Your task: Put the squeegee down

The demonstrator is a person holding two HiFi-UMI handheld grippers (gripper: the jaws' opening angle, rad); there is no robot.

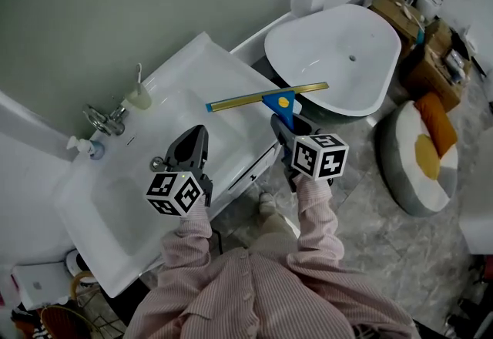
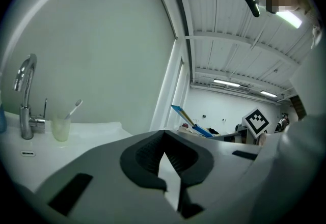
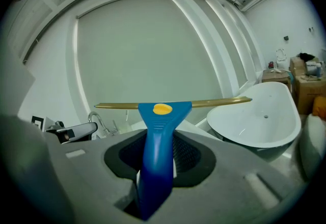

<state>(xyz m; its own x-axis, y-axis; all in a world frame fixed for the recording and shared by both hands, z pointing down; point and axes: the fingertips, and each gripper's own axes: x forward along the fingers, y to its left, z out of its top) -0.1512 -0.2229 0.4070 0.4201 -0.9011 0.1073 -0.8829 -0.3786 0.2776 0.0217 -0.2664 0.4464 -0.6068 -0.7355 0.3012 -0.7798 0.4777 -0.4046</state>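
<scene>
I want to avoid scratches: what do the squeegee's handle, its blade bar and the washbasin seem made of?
Squeegee handle: probably moulded plastic, smooth blue with ribbed grip. Blade bar: brass-coloured with dull sheen, likely metal. Washbasin: glossy white with reflections, ceramic or acrylic; unclear which.

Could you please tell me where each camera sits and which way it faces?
Head view: on the person's head, looking steeply down at the washbasin; both sleeves, the left gripper and right gripper show.
Left gripper view: on the left gripper, along its empty jaws toward the faucet.
Right gripper view: on the right gripper, along jaws closed on the squeegee, toward the bathtub.
Shared: all three show the squeegee.
</scene>
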